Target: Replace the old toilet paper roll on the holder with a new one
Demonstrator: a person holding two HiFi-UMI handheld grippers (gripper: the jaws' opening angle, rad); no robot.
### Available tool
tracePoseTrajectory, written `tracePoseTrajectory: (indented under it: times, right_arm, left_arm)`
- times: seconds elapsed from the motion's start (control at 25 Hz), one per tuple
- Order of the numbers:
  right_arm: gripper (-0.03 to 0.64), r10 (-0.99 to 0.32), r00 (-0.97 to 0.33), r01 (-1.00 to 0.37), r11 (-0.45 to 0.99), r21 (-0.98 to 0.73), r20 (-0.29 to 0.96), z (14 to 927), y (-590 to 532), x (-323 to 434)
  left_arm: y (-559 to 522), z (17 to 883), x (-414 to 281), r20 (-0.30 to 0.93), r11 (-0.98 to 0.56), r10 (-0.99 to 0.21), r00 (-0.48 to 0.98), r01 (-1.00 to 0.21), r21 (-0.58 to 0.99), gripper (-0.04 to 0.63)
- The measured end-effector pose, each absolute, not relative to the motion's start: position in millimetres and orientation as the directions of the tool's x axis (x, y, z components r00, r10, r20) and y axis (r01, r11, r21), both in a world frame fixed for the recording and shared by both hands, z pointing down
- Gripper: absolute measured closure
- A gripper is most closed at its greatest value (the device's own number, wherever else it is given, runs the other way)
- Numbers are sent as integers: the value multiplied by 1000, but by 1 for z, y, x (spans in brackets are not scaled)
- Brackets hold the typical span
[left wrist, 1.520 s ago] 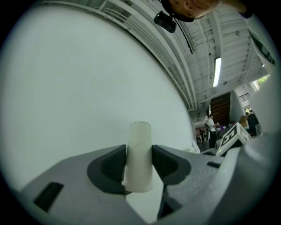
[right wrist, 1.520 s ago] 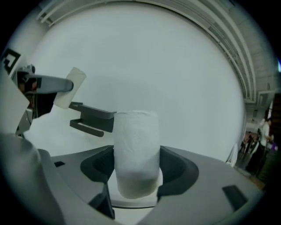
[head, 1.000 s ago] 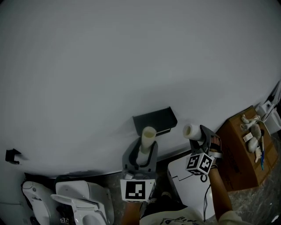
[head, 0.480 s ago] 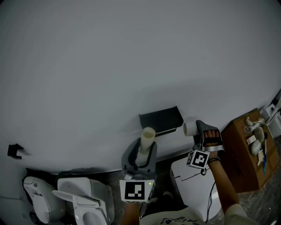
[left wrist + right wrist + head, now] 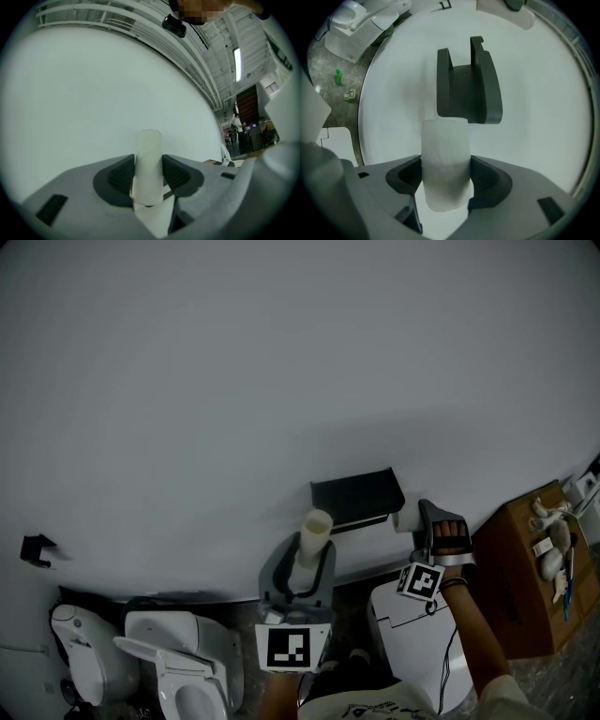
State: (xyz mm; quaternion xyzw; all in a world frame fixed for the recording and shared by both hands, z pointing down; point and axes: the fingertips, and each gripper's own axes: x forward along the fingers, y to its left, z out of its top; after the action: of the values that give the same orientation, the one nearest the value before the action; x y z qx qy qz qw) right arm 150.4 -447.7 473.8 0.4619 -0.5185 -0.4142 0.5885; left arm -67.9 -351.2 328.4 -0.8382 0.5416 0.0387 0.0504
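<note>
White wall (image 5: 234, 381) fills most of the head view, above a grey speckled floor (image 5: 328, 70). A toilet (image 5: 178, 667) stands at 7 o'clock, a white box (image 5: 412, 615) at 5 and a cardboard box (image 5: 525, 568) at 4. The only print is the black-and-white square marker on each gripper's cube (image 5: 289, 646).

A black holder (image 5: 358, 495) hangs on the wall. The right gripper (image 5: 417, 521) is clamped on a new roll (image 5: 404, 519), which sits just beside the holder's end at its 3 o'clock. In the right gripper view the holder is at 12 o'clock from the roll, and the two overlap there. Whether they touch cannot be told.

The left gripper (image 5: 309, 557) grips a bare tube (image 5: 315, 529) upright between its pads, at 7 o'clock from the holder and apart from it.
</note>
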Motion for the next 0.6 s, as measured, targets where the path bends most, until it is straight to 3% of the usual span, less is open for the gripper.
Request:
tracePoseTrajectory:
  times: [0.6]
  right_arm:
    - [310,-983,24,-4,181,983,181,479,-451,98]
  left_arm:
    - [-333,327,-96,-110,-325,-937,331,-943,-68,408]
